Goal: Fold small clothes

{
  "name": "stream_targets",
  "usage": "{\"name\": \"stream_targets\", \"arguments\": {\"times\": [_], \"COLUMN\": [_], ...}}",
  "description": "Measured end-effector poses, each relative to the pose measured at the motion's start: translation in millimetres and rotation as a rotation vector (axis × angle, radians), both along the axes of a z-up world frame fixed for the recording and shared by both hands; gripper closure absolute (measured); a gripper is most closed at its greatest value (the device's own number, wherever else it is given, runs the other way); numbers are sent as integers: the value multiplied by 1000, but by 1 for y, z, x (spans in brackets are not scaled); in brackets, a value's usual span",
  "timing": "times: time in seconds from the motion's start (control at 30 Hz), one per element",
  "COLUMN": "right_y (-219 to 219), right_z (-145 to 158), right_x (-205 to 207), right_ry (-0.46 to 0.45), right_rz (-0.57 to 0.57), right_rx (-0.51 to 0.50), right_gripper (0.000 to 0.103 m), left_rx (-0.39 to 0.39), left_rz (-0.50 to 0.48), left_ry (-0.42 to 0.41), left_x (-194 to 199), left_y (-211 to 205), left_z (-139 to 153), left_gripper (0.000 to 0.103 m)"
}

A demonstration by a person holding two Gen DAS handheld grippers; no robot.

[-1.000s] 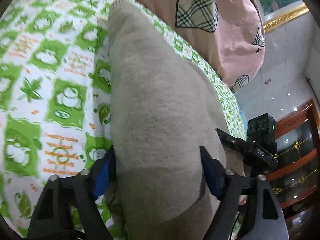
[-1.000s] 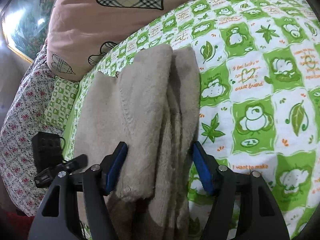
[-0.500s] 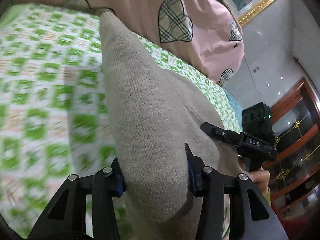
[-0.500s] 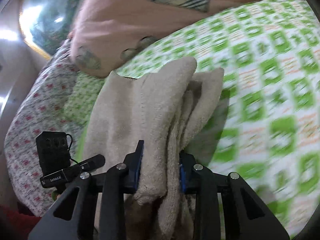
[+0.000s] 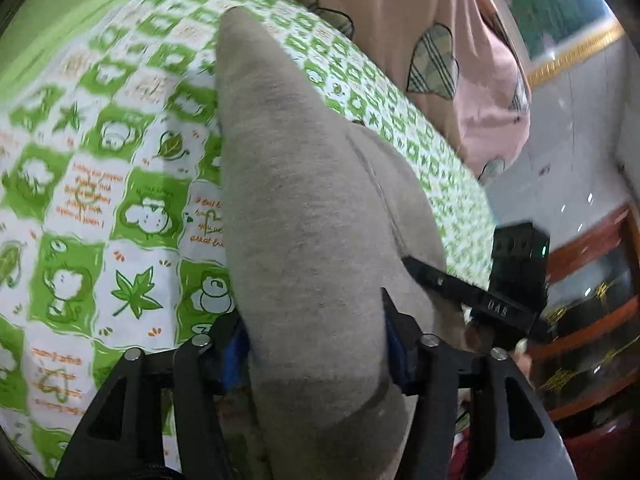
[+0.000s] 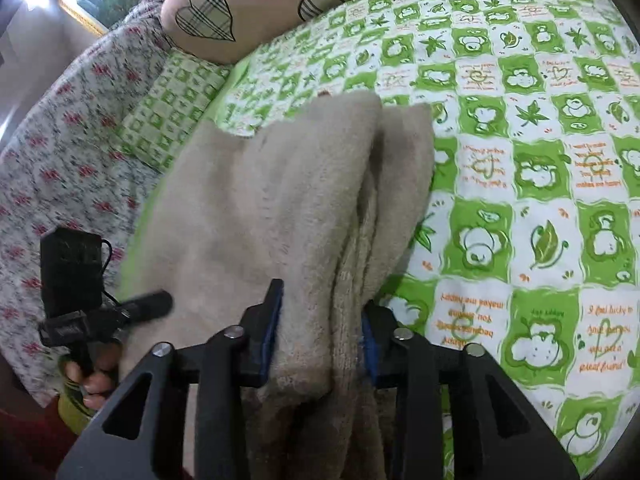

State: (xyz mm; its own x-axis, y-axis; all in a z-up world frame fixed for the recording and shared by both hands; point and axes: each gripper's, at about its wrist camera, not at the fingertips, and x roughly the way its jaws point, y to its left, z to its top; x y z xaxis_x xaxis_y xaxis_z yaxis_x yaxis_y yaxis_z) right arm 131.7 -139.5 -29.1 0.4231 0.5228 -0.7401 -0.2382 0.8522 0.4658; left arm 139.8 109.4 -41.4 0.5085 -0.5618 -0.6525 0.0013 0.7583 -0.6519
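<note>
The left gripper [image 5: 316, 344] pinches the beige garment [image 5: 296, 216] on the bed [image 5: 80, 168]; the right gripper [image 6: 322, 334] pinches its bunched folds. Only the right view shows the floral quilt [image 6: 60, 152] at 9 o'clock.

Your materials: fuzzy beige knit garment [image 5: 304, 216], smooth printed cotton sheet [image 6: 520, 184], matt black plastic fingers [image 6: 260, 332].

I read "you are a great friend" in orange on the sheet [image 6: 604, 340], at four o'clock.
</note>
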Motion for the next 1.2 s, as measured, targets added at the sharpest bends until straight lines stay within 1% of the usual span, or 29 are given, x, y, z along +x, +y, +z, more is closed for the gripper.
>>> {"name": "stream_targets", "arguments": {"times": [0.03, 0.1, 0.17, 0.2, 0.3, 0.37, 0.43, 0.47, 0.5, 0.53, 0.57, 0.6, 0.67, 0.7, 0.73, 0.77, 0.8, 0.83, 0.87, 0.93, 1.03, 1.07, 1.13, 1.17, 1.2], "right_y": [-2, -8, -16, -21, -23, -21, -14, -9, -1, 3, 6, 8, 1, -6, -13, -19, -22, -24, -28, -33, -33, -32, -33, -34, -36], "right_z": [1, 7, 13, 20, 41, 50, 51, 48, 41, 36, 33, 37, 56, 67, 73, 72, 68, 60, 46, 27, 12, 11, 16, 21, 25], "right_x": [-1, -1, -5, -8, -8, 3, 17, 25, 38, 45, 50, 52, 43, 35, 30, 27, 27, 29, 33, 38, 40, 40, 38, 36, 32], "right_ry": [4, 22, 17, -2, -72, -94, -99, -93, -66, -48, -40, -60, -145, -187, -209, -205, -196, -179, -137, -80, -60, -56, -55, -55, -58], "right_rz": [-7, -18, -35, -47, -76, -80, -74, -68, -52, -48, -53, -56, -64, -76, -96, -115, -119, -123, -132, -152, -172, -176, -183, -185, -184], "right_rx": [0, -11, -38, -62, -112, -98, -82, -82, -93, -107, -129, -133, -80, -57, -51, -55, -67, -82, -89, -71, -66, -62, -65, -69, -69], "right_gripper": [62, 56, 51, 48, 46, 46, 46, 51, 78, 88, 91, 93, 94, 94, 94, 94, 94, 94, 94, 94, 94, 93, 87, 82, 80], "left_rx": [0, 32, 53, 44, 10, -1, -6, -9, -7, 2, 24, 42, 82, 89, 100, 125, 158, 186, 209, 280, 368, 379, 383, 377, 374], "left_rz": [5, 3, -2, -1, 29, 58, 85, 97, 109, 120, 129, 131, 141, 143, 145, 148, 148, 143, 144, 149, 150, 150, 149, 149, 147], "left_ry": [-1, -19, -26, -29, -25, -44, -44, -38, -33, -30, -28, -30, -36, -40, -45, -47, -51, -53, -54, -54, -30, -26, -21, -36, -57], "left_x": [1, 0, 2, 5, 10, 13, 20, 25, 29, 32, 37, 42, 54, 59, 66, 77, 88, 100, 106, 122, 139, 140, 135, 128, 115], "left_y": [0, 1, 7, 10, 28, 39, 47, 50, 54, 56, 56, 54, 52, 50, 50, 45, 44, 42, 40, 38, 37, 37, 37, 38, 38], "left_z": [2, 7, 10, 11, 10, 11, 9, 8, 6, 6, 7, 9, 13, 15, 15, 15, 15, 14, 14, 12, 8, 7, 11, 17, 24], "left_gripper": [43, 41, 40, 40, 38, 38, 36, 36, 35, 35, 35, 36, 36, 37, 39, 43, 53, 60, 63, 75, 76, 75, 76, 76, 74]}}
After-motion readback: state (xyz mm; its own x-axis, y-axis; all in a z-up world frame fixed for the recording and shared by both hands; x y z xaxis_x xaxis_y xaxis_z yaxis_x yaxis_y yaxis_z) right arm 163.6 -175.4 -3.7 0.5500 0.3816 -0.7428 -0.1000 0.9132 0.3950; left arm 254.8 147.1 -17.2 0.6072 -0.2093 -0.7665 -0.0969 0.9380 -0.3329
